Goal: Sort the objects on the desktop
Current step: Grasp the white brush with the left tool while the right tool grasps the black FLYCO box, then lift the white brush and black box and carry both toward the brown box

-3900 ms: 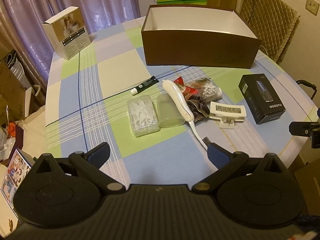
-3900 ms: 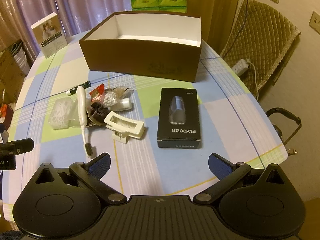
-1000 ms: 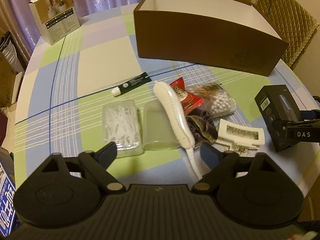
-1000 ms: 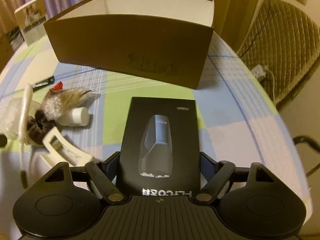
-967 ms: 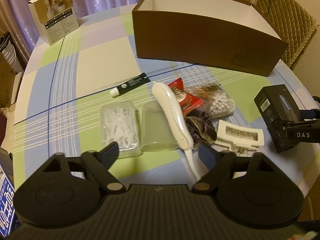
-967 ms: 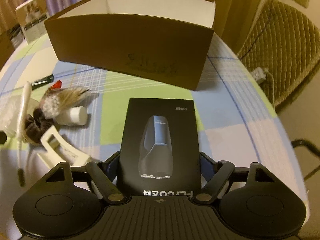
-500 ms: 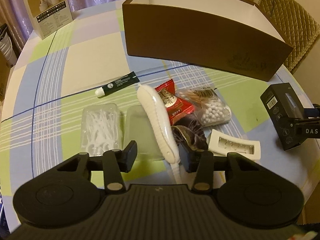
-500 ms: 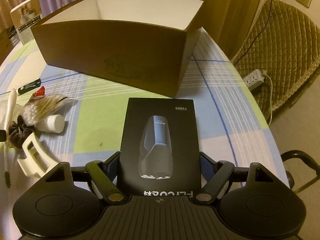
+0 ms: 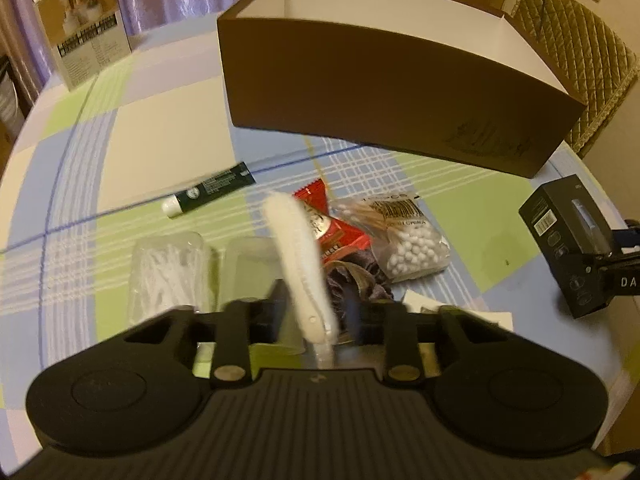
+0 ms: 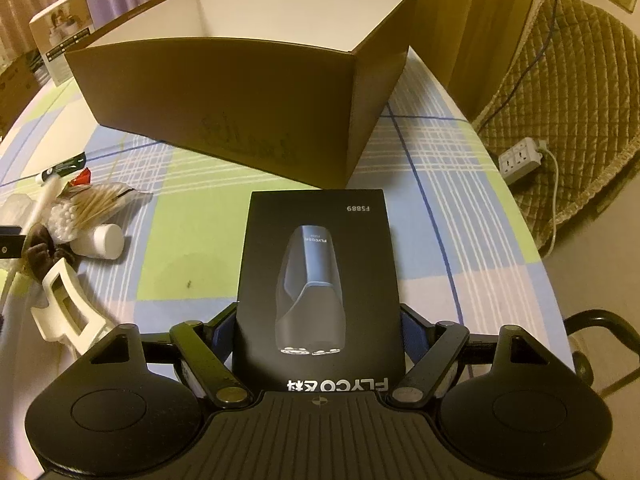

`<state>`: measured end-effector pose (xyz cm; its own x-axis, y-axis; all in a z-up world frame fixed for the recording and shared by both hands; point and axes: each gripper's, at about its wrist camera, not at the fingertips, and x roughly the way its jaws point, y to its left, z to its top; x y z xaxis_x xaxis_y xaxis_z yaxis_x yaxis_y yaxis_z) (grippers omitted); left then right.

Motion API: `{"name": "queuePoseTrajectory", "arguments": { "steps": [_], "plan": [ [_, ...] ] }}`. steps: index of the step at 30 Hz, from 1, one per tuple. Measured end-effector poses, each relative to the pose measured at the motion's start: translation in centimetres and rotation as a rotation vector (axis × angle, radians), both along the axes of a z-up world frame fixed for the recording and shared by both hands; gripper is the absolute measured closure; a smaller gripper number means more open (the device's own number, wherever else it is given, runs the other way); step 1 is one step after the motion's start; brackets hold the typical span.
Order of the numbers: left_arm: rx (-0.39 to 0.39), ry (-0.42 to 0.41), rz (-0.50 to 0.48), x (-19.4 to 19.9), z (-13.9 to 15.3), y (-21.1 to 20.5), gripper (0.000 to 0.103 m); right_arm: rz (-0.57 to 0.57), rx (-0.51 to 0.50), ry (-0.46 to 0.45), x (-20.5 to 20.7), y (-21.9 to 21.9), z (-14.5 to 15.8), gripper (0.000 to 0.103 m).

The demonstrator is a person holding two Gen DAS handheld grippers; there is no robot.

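My left gripper (image 9: 316, 314) is shut on a white long-handled brush (image 9: 298, 248), which tilts up and away over the pile of small items. My right gripper (image 10: 319, 332) is shut on a black shaver box (image 10: 318, 280), holding it by its two long sides, print side up. In the left wrist view that shaver box (image 9: 568, 236) shows at the far right, raised off the cloth. The open brown cardboard box (image 9: 380, 80) stands behind the pile, and its near corner (image 10: 352, 120) lies just beyond the shaver box.
On the checked cloth lie a green tube (image 9: 210, 192), a red packet (image 9: 328, 224), a cotton swab bag (image 9: 404, 236), a floss pick case (image 9: 168, 272), a clear cup (image 9: 248, 268), a dark scrunchie (image 9: 352, 276) and a white hair clip (image 10: 64, 308). A padded chair (image 10: 568, 80) stands right.
My left gripper has moved in, shut on the white brush and tipped it upward. My right gripper, still shut on the shaver box, has carried it closer to the brown box.
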<state>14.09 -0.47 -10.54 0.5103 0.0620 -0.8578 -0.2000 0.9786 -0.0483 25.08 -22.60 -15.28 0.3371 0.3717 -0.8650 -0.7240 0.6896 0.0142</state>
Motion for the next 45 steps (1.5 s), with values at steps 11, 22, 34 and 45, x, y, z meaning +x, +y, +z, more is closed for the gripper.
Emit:
{"name": "queuePoseTrajectory", "arguments": {
  "steps": [11, 22, 34, 45],
  "plan": [
    [-0.024, 0.020, 0.051, -3.2, 0.6, -1.0, 0.088, 0.071, -0.005, 0.027, 0.8, -0.4, -0.3, 0.026],
    [-0.004, 0.164, 0.162, -6.3, -1.8, -1.6, 0.086, 0.153, -0.015, 0.046, 1.8, -0.5, -0.5, 0.026],
    [0.059, 0.148, 0.186, -6.0, -1.7, -3.0, 0.087, 0.205, -0.002, 0.049, 2.3, -0.7, -0.6, 0.026],
    [0.059, 0.067, 0.162, -7.3, 1.0, -3.0, 0.087, 0.153, -0.002, 0.042, 2.2, -0.3, -0.6, 0.026]
  ]
}}
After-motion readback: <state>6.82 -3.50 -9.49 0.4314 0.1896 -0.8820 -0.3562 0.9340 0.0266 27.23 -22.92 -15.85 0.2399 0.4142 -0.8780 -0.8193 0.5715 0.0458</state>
